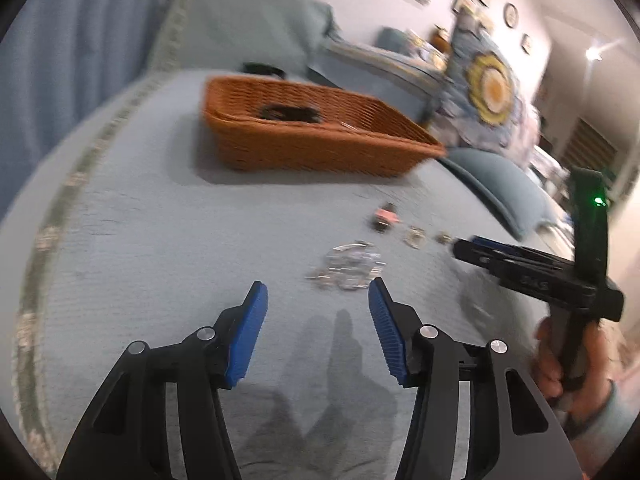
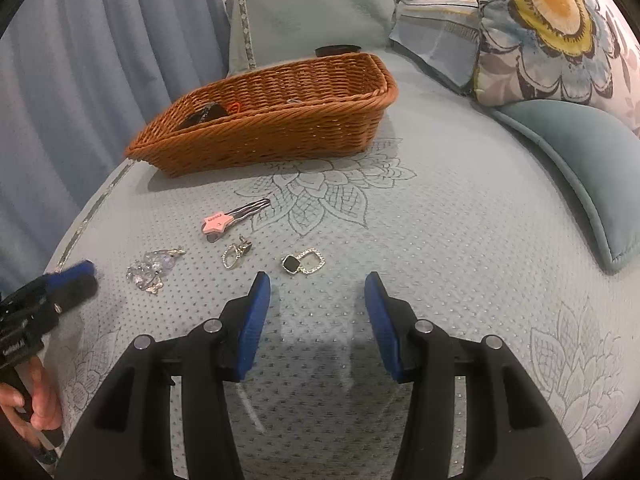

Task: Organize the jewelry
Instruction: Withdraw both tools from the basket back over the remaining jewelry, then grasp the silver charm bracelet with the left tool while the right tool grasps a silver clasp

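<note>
Jaws on both grippers stand wide apart and hold nothing. The left gripper [image 1: 318, 300] hangs low over the bed [image 2: 440, 240], its blue pads just short of the crystal brooch [image 1: 348, 266], a clear, glittery cluster lying flat on the quilted cover. The right gripper [image 2: 316, 292] points at the black-stone earring [image 2: 303, 265], which lies just beyond its left pad.

Four loose pieces sit in a small group — the brooch, a pink star hair clip [image 2: 234, 220], a thin looped earring [image 2: 236, 254] and the black-stone one. The wicker basket [image 2: 260, 136] stands farther back on the bed, with a few dark items already inside.

The step in hand looks like picking up the nearest piece with each tool. For the brooch, I would bring the left pads down on either side of the cluster's bulk, not its thin edge, and press slightly into the soft cover so the lower edges get under it. The earring is flat and small, so closing slowly across the black stone seems safest — a fast pinch could flick it away.

Each tool is held by its handle from below, tilted forward and down, the two converging on the group from opposite sides.
</note>
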### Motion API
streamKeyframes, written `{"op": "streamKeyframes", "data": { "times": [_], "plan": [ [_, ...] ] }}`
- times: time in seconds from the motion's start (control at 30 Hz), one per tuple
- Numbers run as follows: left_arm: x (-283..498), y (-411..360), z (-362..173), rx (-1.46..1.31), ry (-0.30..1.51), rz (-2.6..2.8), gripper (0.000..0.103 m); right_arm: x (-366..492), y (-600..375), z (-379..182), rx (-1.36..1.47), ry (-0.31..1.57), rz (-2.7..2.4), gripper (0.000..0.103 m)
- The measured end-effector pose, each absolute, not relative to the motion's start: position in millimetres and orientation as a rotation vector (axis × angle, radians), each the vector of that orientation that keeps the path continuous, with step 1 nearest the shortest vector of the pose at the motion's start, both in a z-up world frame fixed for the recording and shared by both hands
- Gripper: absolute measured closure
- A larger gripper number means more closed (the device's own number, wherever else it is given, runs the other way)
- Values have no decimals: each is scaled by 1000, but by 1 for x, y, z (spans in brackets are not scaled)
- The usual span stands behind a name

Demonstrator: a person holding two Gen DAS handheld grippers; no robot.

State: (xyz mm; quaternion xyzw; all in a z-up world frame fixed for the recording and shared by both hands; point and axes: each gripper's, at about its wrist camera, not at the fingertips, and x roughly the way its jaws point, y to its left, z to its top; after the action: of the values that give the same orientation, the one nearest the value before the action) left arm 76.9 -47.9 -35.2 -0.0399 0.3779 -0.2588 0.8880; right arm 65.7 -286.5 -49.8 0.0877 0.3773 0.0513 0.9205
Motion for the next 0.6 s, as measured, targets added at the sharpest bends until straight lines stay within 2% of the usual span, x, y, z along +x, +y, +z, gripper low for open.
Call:
{"op": "streamKeyframes", "data": {
  "times": [0.13,0.4,0.6],
  "plan": [
    [86,-72,-39,-44,825,-576,58,67,-286,-49,177,777,113,57],
    [94,-108,-48,132,853,-532,58,66,-285,-49,167,779,119,57],
    [100,-119,-48,181,848,-496,52,68,-280,-49,139,795,112,57]
  ]
}}
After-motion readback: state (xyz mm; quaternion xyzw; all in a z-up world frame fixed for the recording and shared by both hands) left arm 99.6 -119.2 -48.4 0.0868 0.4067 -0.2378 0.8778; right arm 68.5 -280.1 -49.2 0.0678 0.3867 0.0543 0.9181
